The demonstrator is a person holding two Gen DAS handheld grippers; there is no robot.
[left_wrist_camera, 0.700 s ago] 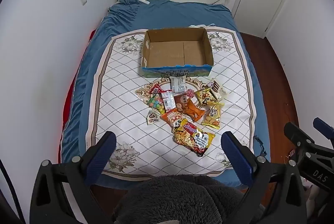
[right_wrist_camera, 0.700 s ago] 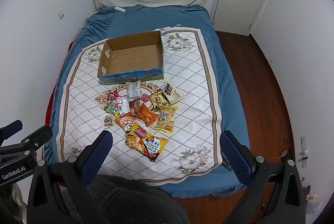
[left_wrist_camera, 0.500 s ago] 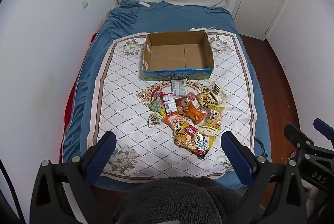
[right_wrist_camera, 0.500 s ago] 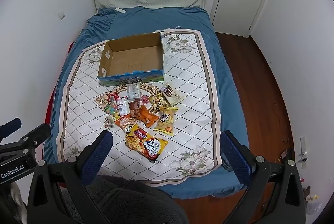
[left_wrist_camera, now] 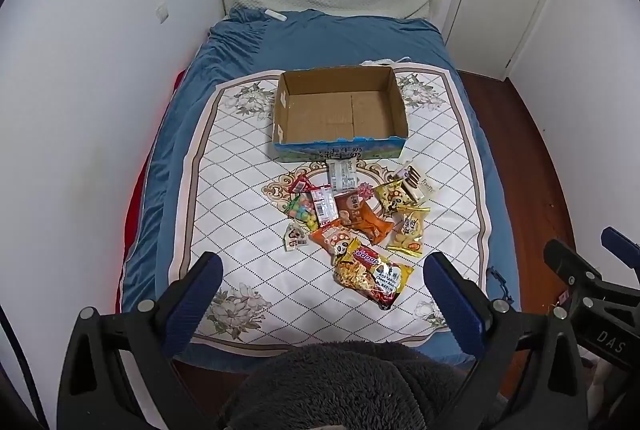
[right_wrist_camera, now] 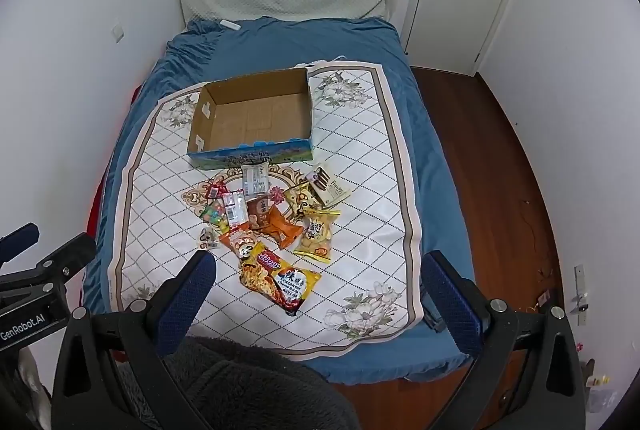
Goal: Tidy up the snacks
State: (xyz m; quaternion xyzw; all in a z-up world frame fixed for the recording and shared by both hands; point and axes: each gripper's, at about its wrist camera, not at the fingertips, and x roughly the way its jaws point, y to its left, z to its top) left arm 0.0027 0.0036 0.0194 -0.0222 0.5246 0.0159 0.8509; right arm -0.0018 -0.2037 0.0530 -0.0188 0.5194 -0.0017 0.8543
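1. Both views have edged closer to the bed (left_wrist_camera: 320,41); the snacks (left_wrist_camera: 352,222) lie unmoved.
2. Left claw (left_wrist_camera: 320,294) and right claw (right_wrist_camera: 316,290): wide open, empty.
3. Snacks heaped near the empty box (left_wrist_camera: 340,109); overlapping slick packets risk a double pickup.

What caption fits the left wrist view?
Open left gripper above a bed; snack packets lie before an empty cardboard box.

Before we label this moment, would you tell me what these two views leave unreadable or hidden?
- Both views: near edge of the bed, hidden by dark fleece.
- Both views: small print on the snack packets, too small to read.
- Left wrist view: right gripper, cut off by the frame edge.
- Right wrist view: left gripper, likewise cut off.
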